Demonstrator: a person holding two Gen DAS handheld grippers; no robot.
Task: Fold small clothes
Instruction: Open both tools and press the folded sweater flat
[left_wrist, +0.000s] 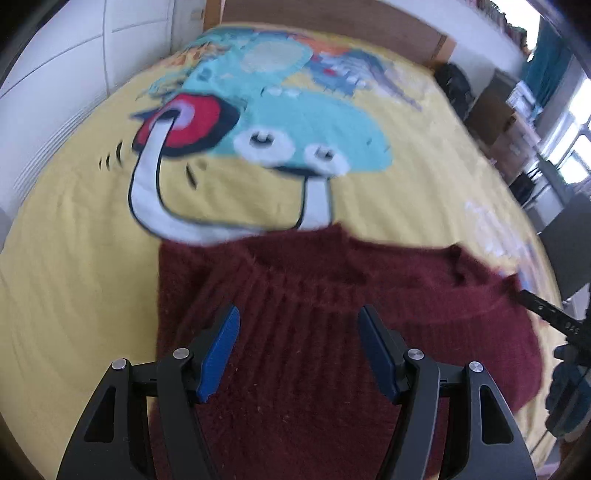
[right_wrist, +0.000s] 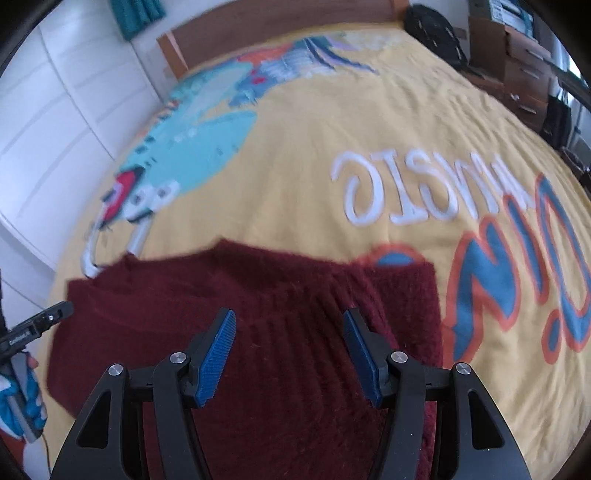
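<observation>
Hovering over the fluffy maroon knit sweater (left_wrist: 332, 332) spread across the yellow cartoon-print bed cover (left_wrist: 74, 277), left hand-held gripper (left_wrist: 299, 350) and right hand-held gripper (right_wrist: 290, 354) gape empty; its long axis runs side-to-side beneath both.

Printed upside down in white on the yellow bedspread (right_wrist: 369, 110), ahead and right of the right tool: "MUSIC". Further right, large blue orange-edged lettering (right_wrist: 517, 277), cut off, unreadable. Small white print on the other tool's finger (right_wrist: 22, 338), too blurred to read.
</observation>
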